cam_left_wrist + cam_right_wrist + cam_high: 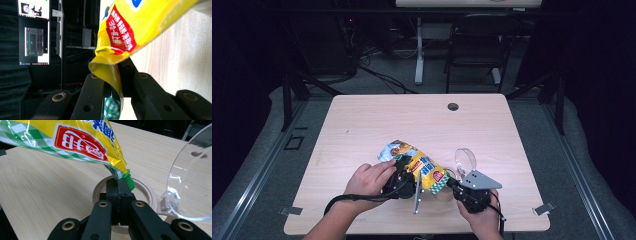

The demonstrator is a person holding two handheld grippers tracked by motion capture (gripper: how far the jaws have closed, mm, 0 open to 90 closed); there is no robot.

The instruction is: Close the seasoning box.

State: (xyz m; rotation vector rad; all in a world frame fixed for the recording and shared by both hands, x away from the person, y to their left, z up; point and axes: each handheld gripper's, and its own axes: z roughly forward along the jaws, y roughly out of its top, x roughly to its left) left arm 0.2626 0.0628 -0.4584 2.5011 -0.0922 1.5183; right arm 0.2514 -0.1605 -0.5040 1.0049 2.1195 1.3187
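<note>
Right gripper (117,195) nearest, jaws fully closed, pinching sealed corner of snack bag (82,142). Left gripper (112,100) clamped on opposite edge, film folded between jaws. Bag held between both just above table (362,120), near front edge, probably to tension seal for tearing open. Long axis runs diagonally in high view: from right gripper (451,184) back and left, far end pointing toward table centre. Beside right gripper: container (147,192) with clear hinged lid (192,182) standing open, likely to receive contents.
</note>
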